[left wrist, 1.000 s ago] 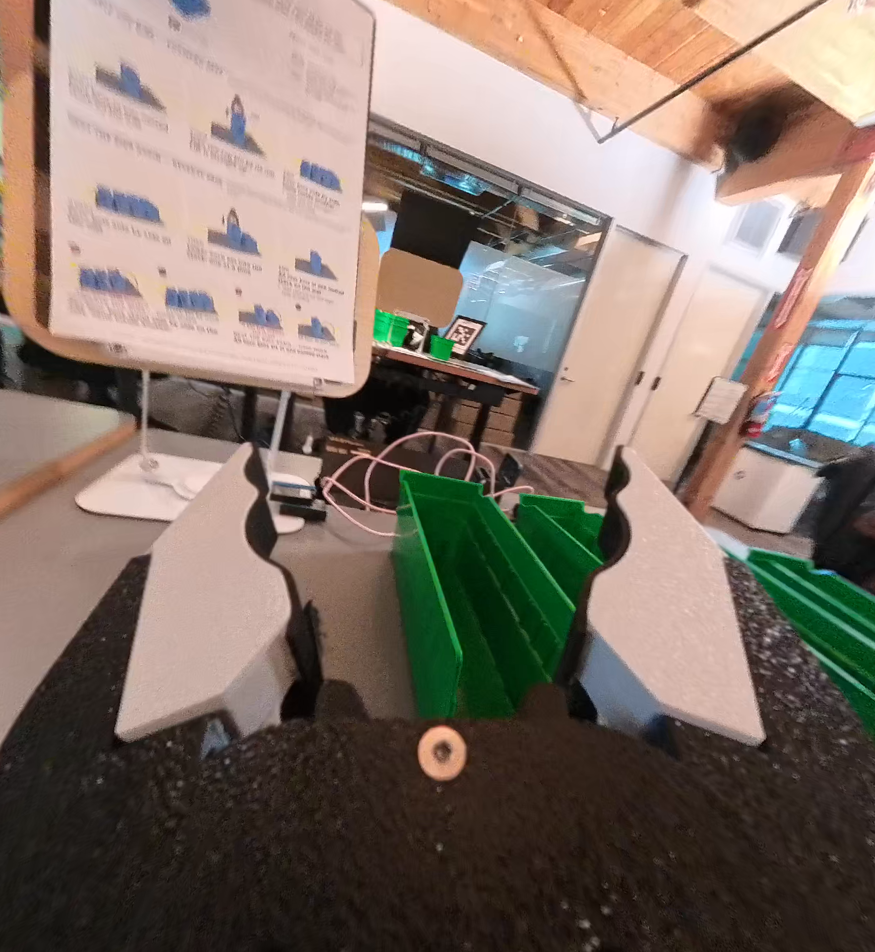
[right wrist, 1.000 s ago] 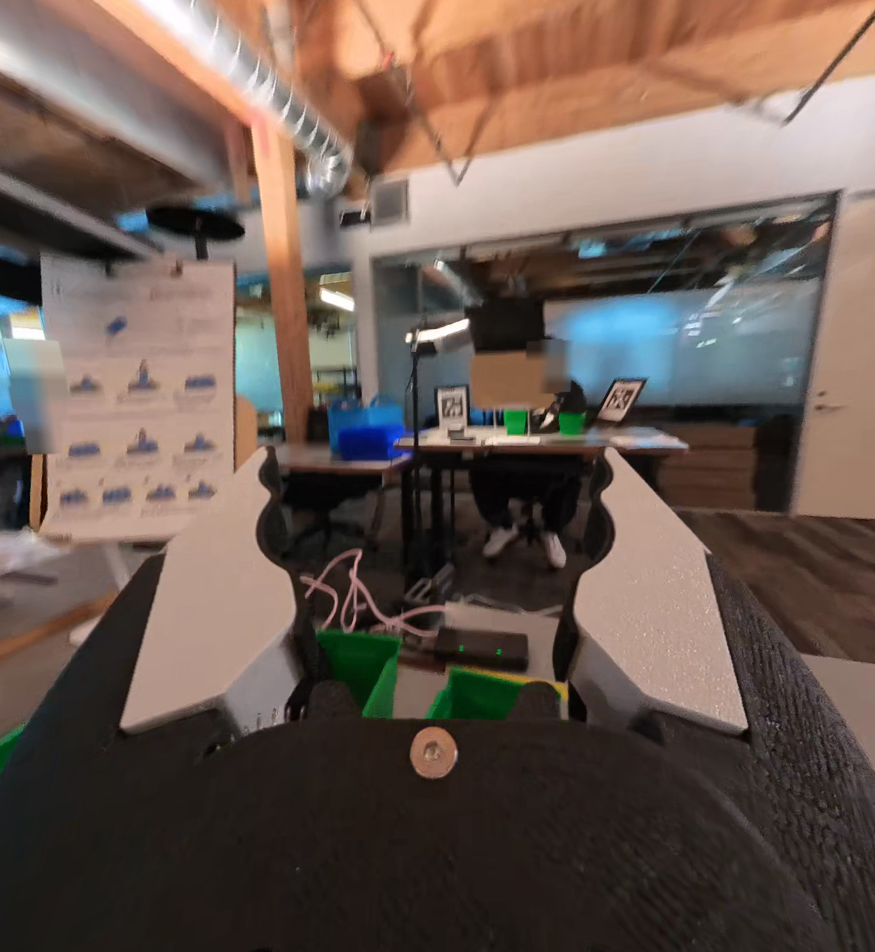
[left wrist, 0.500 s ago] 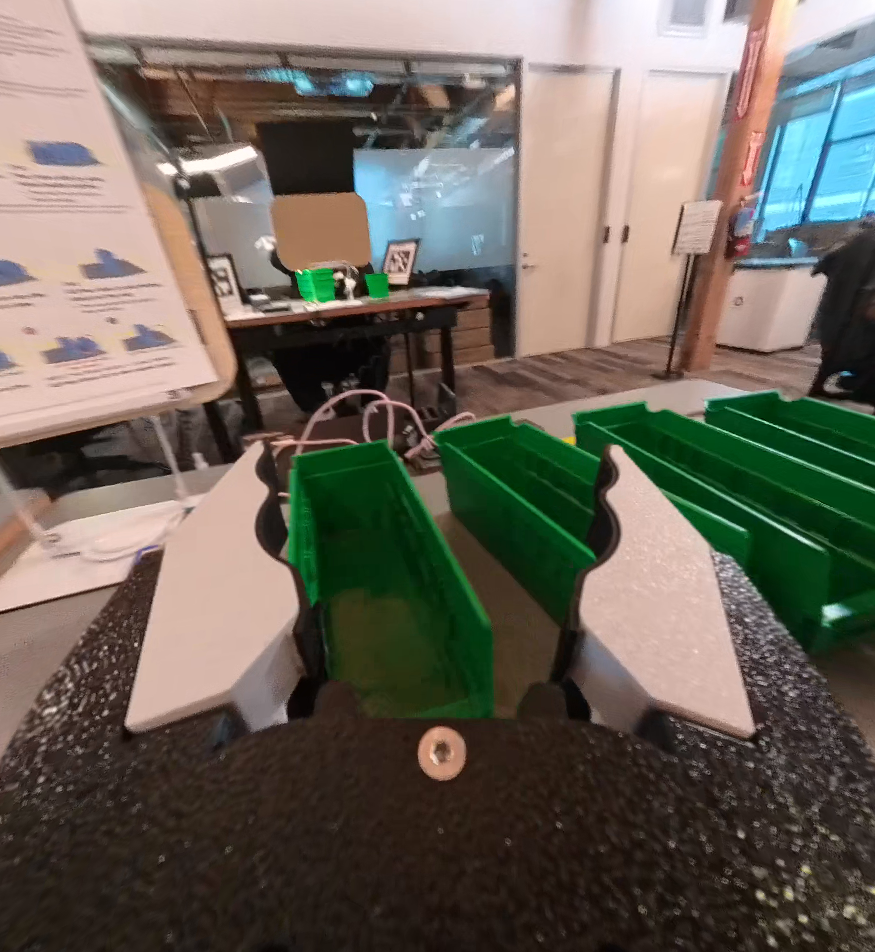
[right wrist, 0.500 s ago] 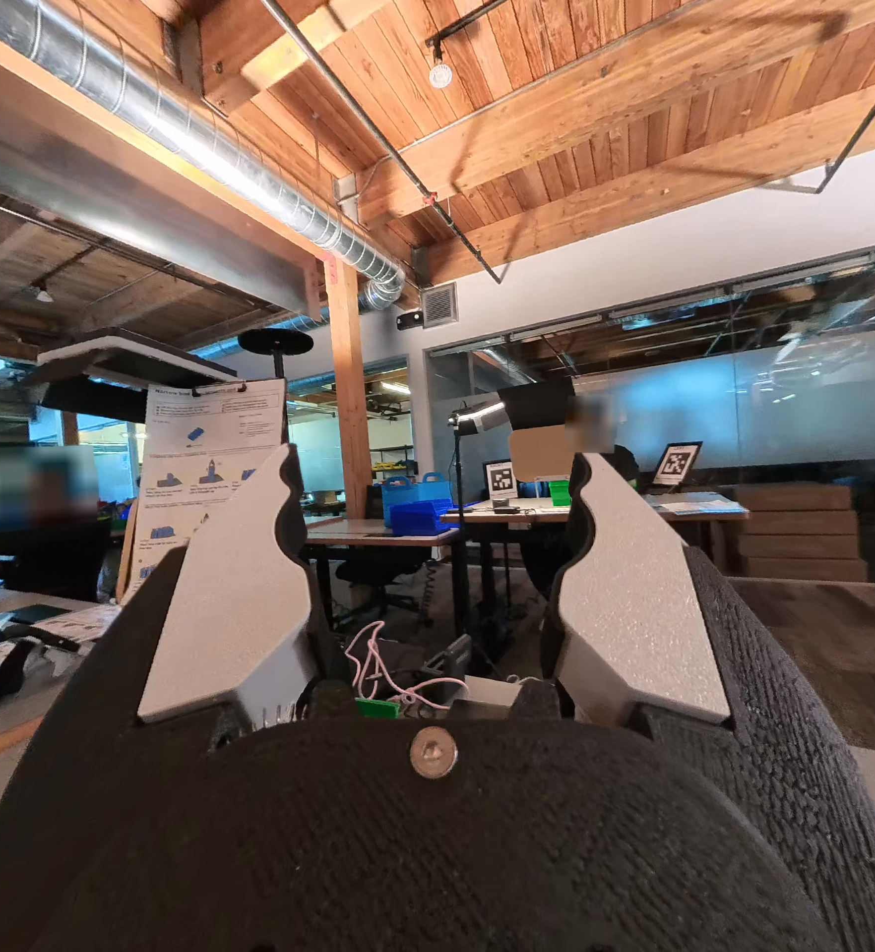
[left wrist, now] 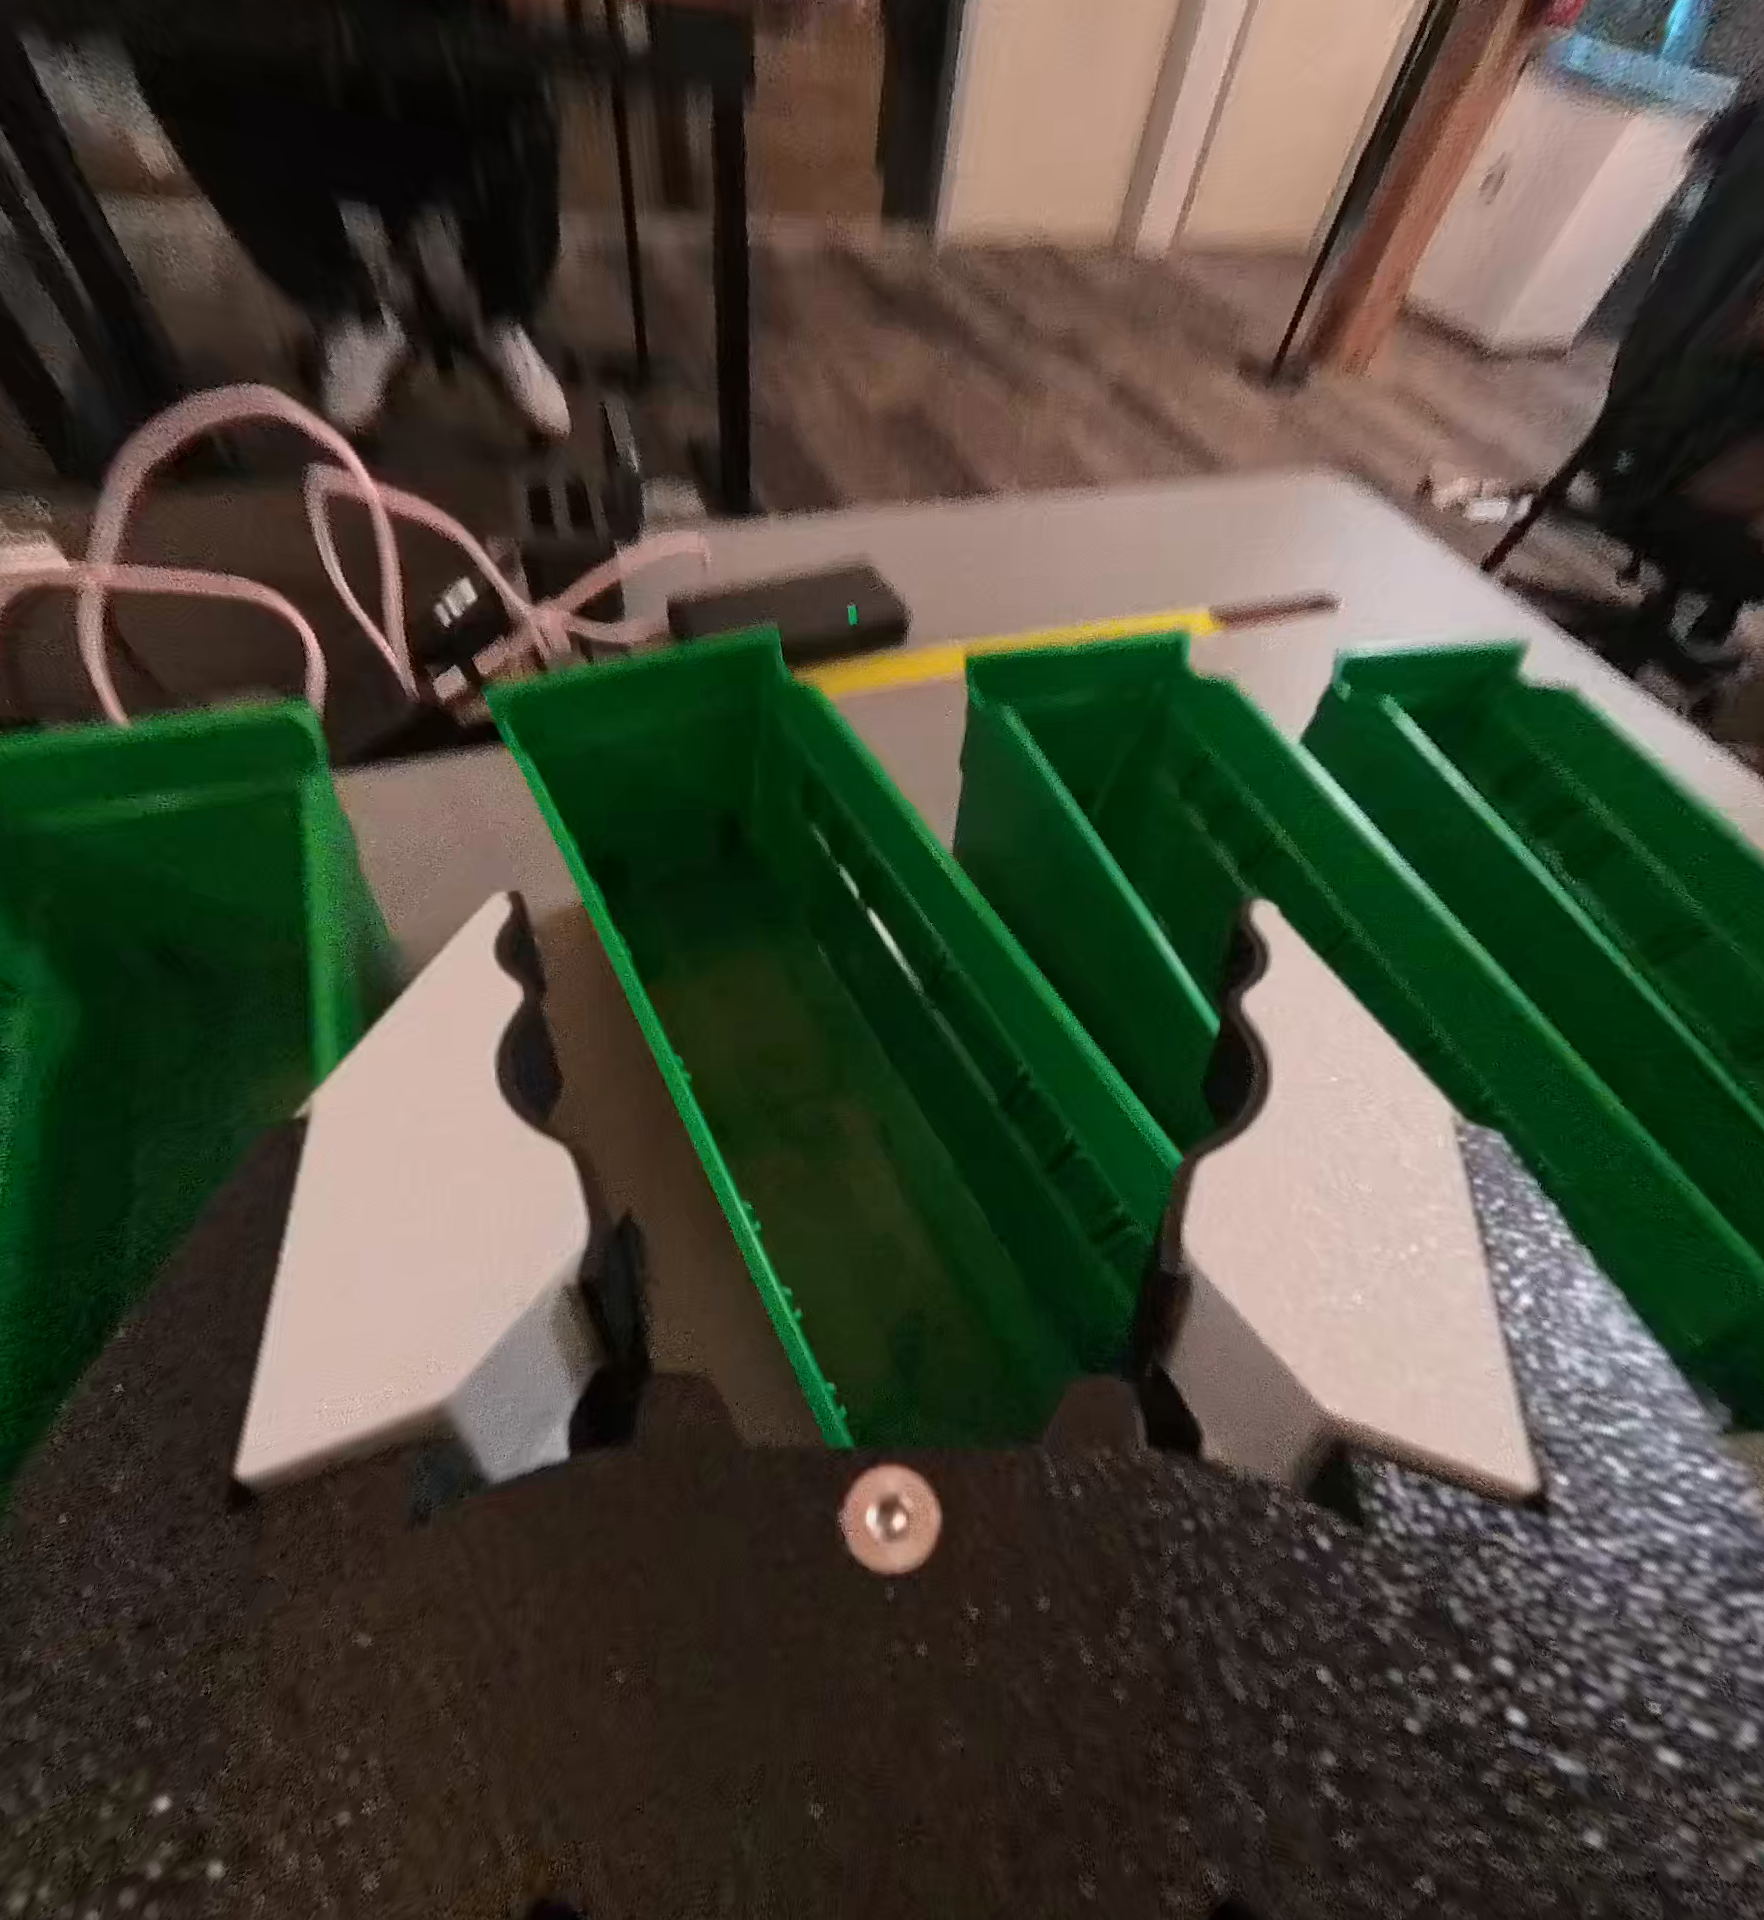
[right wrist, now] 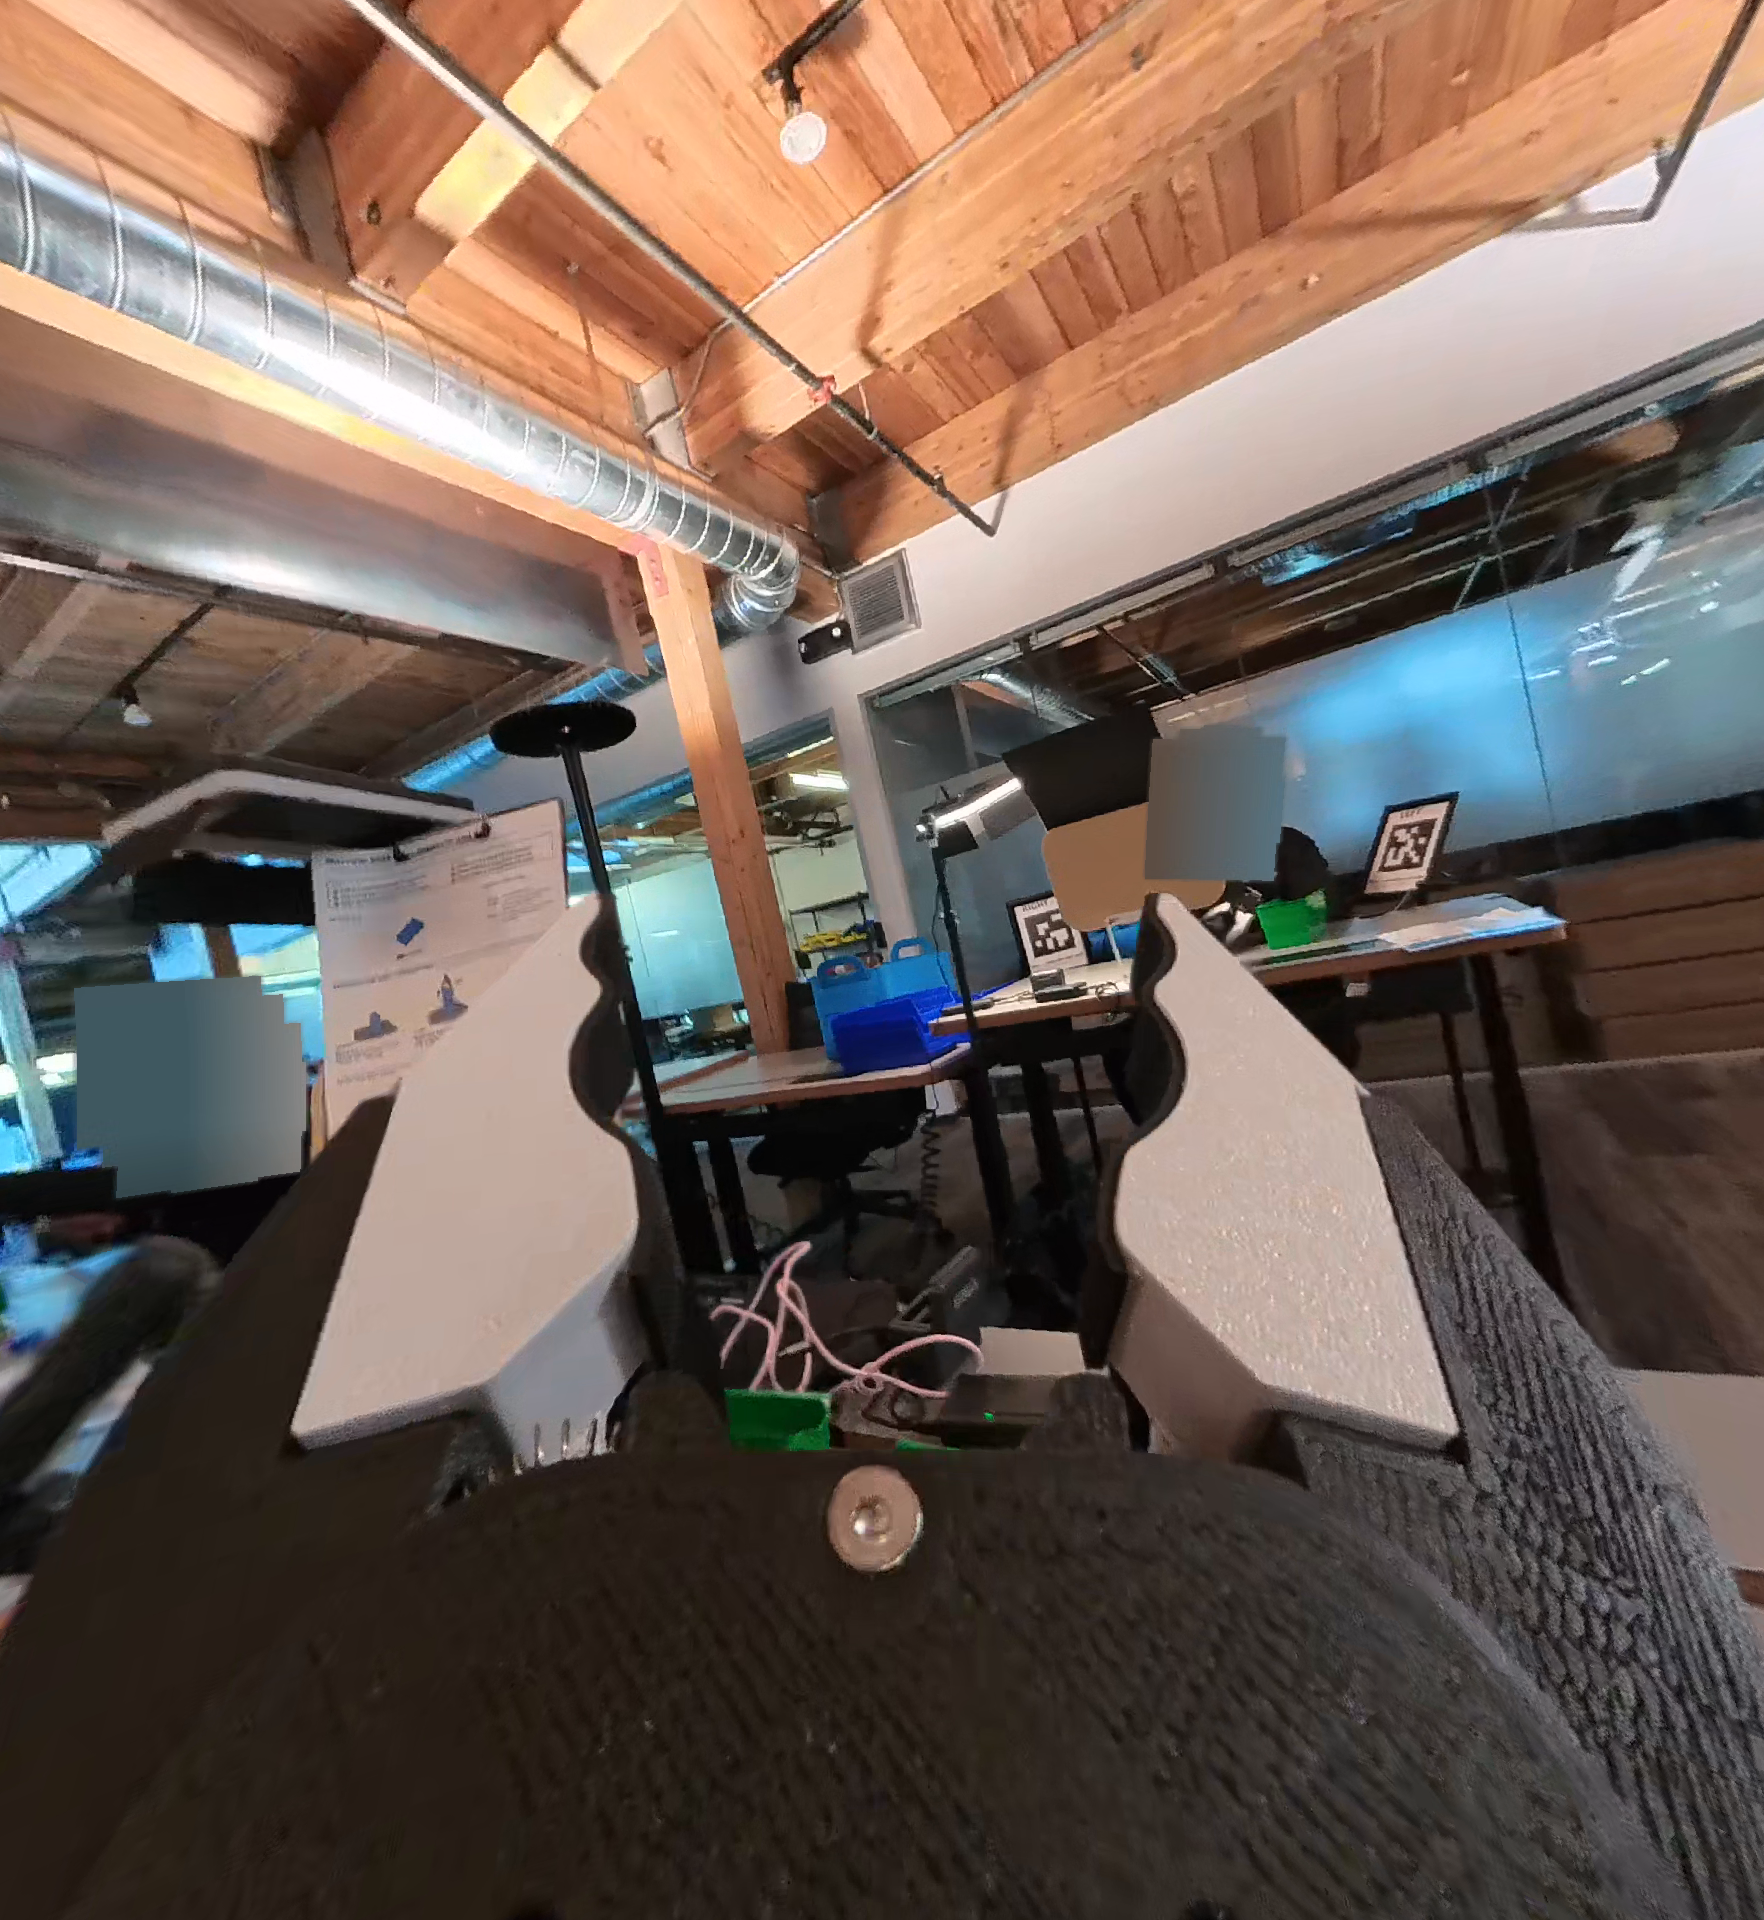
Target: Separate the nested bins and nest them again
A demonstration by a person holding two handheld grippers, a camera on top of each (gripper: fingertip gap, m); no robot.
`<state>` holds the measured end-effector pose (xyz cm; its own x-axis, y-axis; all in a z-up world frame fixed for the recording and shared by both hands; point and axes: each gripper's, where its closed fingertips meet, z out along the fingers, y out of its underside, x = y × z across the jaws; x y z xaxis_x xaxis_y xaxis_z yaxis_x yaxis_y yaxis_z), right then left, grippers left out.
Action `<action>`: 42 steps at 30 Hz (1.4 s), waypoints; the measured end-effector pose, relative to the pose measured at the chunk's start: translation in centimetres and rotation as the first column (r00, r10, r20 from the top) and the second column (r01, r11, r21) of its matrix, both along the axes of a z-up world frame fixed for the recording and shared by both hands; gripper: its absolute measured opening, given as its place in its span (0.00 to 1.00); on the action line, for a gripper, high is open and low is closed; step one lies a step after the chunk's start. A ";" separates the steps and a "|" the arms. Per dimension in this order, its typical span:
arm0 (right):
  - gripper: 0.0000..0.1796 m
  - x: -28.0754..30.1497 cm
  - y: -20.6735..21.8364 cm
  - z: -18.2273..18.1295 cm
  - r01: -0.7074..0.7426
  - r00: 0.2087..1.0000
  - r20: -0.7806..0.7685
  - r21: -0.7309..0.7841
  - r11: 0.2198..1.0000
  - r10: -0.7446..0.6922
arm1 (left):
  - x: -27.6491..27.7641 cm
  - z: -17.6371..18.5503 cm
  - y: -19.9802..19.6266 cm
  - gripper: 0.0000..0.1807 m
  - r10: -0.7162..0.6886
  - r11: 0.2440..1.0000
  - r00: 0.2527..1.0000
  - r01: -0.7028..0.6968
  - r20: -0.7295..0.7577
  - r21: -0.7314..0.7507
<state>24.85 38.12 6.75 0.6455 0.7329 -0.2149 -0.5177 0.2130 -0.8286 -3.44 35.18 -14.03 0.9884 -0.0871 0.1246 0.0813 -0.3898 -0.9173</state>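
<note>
Left gripper [left wrist: 878, 1039]: jaws spread wide, nothing held. It is now pitched down over the table; half a second ago the view was nearly level and took in the room and the instruction sheet. That sheet is no longer in frame.

Between the fingers a long narrow green plastic bin [left wrist: 836, 1091] is now framed. Previously the far-left green bin [left wrist: 119, 997] sat there, so the gripper has been shifted right by one bin. Left fingertip [left wrist: 462, 1018] is seen over the bare gap beside that bin's left wall; right fingertip [left wrist: 1293, 1039] over the gap before the third green bin [left wrist: 1117, 914]. Contact is not shown; the frame is motion-blurred.

Four bins are laid side by side on the grey table [left wrist: 1169, 561], each apart from its neighbour, the fourth green bin [left wrist: 1605, 914] at far right. Separation is judged done; re-nesting is judged not started. The framed bin is judged the next pick.

Beyond the bins: a yellow strip [left wrist: 1003, 649], a flat black box [left wrist: 790, 618], looped pink cables [left wrist: 234, 520].

Right gripper [right wrist: 878, 997]: jaws spread, empty, raised and tilted further up towards the timber ceiling [right wrist: 961, 208] than a moment ago. Only a sliver of one green bin [right wrist: 774, 1418] is seen low between its fingers. It is judged idle.
</note>
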 end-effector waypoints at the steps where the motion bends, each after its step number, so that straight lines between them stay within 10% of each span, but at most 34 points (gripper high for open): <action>1: 0.54 0.4 0.1 0.0 -0.012 1.000 -0.023 -0.006 1.000 0.012 | 0.3 -1.0 0.5 0.69 -0.015 0.999 1.000 0.016 0.018 -0.047; 16: 0.51 -2.1 -0.4 -0.2 -0.108 0.994 0.013 -0.019 0.994 0.108 | 0.0 -9.2 3.7 0.79 0.068 0.889 0.978 -0.150 -0.198 -0.433; 42: 0.51 -4.5 -0.3 -1.1 -0.162 0.982 0.092 -0.063 0.985 0.168 | 1.0 -10.1 2.2 0.80 -0.038 0.814 0.980 -0.085 -0.198 -0.575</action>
<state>20.38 37.79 5.61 0.5362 0.8198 -0.2008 -0.4593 0.0838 -0.8843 -2.49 37.43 -24.09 0.9983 -0.0361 -0.0464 -0.0550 -0.8521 -0.5205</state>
